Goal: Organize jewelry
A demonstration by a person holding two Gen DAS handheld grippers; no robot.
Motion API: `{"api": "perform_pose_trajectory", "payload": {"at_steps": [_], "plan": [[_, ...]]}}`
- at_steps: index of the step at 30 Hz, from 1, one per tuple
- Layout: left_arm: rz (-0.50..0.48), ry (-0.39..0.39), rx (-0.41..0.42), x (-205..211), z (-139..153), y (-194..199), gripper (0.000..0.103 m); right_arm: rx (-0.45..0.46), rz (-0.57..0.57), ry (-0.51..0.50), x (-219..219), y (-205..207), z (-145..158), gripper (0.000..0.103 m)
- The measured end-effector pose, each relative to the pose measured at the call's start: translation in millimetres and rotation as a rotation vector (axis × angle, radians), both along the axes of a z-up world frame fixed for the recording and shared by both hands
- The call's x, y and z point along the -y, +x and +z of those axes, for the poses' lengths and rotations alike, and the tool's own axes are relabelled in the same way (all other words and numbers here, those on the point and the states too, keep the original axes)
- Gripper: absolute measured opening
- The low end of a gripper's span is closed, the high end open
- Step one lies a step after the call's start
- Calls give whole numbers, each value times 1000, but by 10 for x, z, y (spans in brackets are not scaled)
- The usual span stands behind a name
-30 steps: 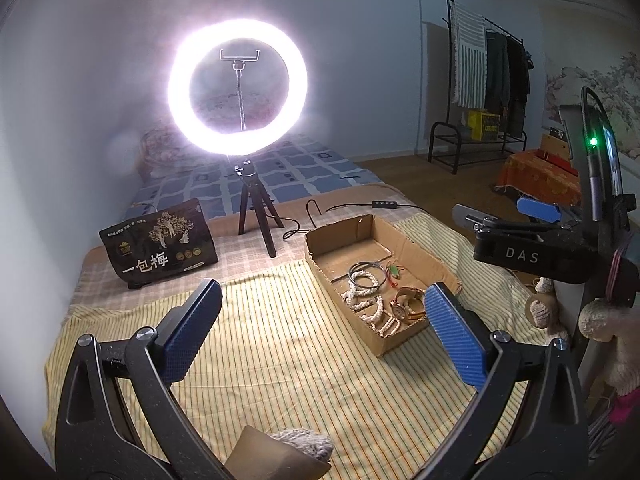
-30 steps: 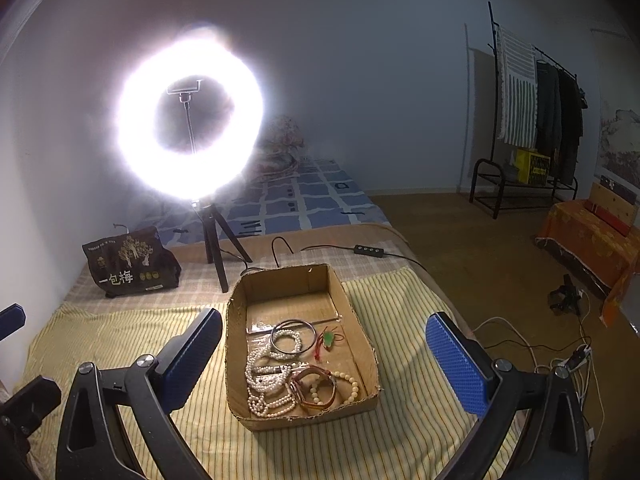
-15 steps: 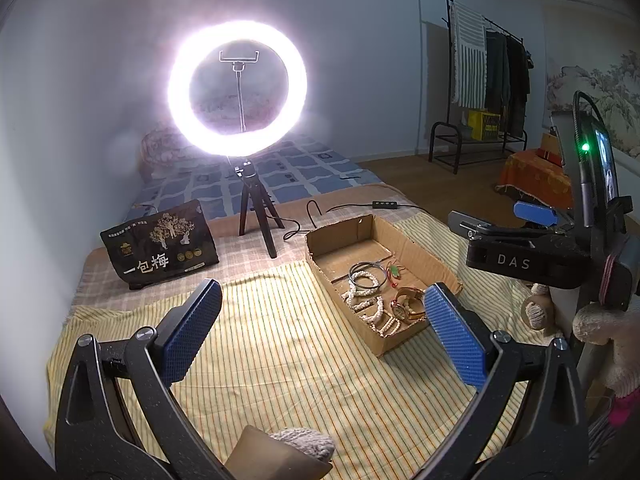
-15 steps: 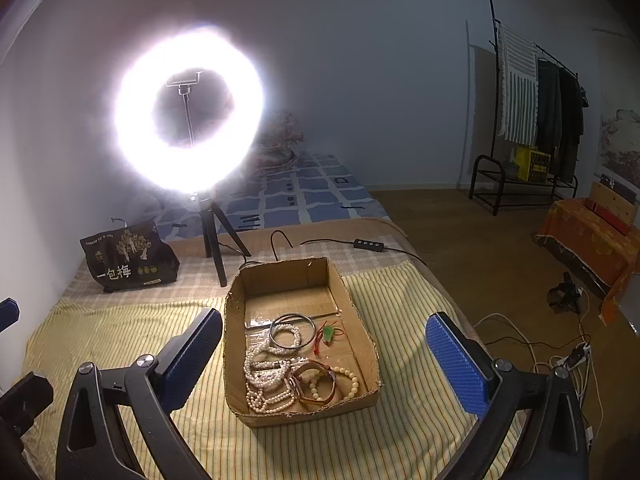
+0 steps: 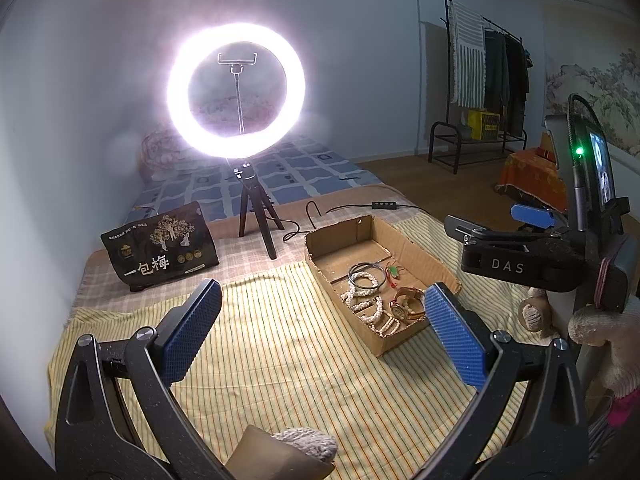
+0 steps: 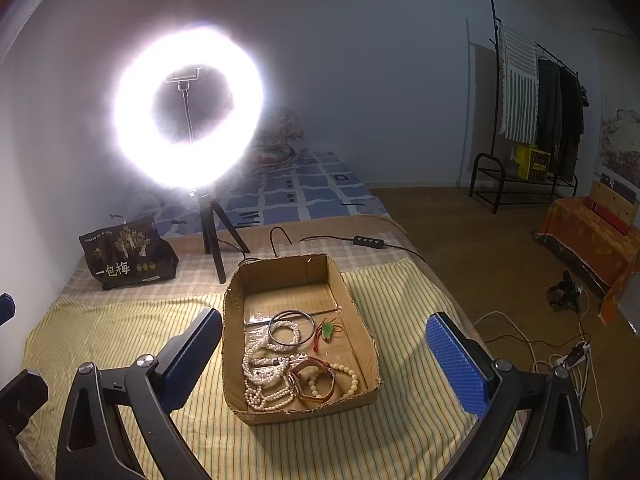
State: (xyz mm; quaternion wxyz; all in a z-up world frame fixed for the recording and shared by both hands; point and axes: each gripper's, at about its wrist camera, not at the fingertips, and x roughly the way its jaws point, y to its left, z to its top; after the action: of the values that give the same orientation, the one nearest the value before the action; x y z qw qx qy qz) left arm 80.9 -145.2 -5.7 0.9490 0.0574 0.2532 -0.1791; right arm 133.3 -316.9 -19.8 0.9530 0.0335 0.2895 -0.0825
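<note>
An open cardboard box (image 6: pixel 360 332) lies on the yellow striped cloth (image 6: pixel 120 328) on the bed. It holds white bead bracelets (image 6: pixel 264 368), a dark metal bangle (image 6: pixel 291 327), a brown-strap watch (image 6: pixel 312 380) and a green pendant on red cord (image 6: pixel 329 330). My right gripper (image 6: pixel 324 356) is open and empty, hovering above the box's near end. My left gripper (image 5: pixel 320 328) is open and empty, above the cloth left of the box (image 5: pixel 420 248). The right gripper's body (image 5: pixel 520 256) shows at the right of the left wrist view.
A lit ring light on a tripod (image 6: pixel 188 108) stands behind the box. A black snack bag (image 6: pixel 126 256) sits at the back left. A cable with a control switch (image 6: pixel 370 241) runs behind the box. The bed's edge and cables on the floor (image 6: pixel 560 352) lie to the right.
My right gripper has moved forward and lower over the box, which now looks nearer. The left gripper has barely moved. Both stay open.
</note>
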Motion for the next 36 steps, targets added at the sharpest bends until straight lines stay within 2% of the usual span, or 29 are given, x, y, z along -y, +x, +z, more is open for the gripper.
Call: {"api": "perform_pose_trajectory", "payload": {"at_steps": [36], "plan": [[-5,15,2,-39,44,7,103,-33,5,-4,-8,19,-71,103]]}}
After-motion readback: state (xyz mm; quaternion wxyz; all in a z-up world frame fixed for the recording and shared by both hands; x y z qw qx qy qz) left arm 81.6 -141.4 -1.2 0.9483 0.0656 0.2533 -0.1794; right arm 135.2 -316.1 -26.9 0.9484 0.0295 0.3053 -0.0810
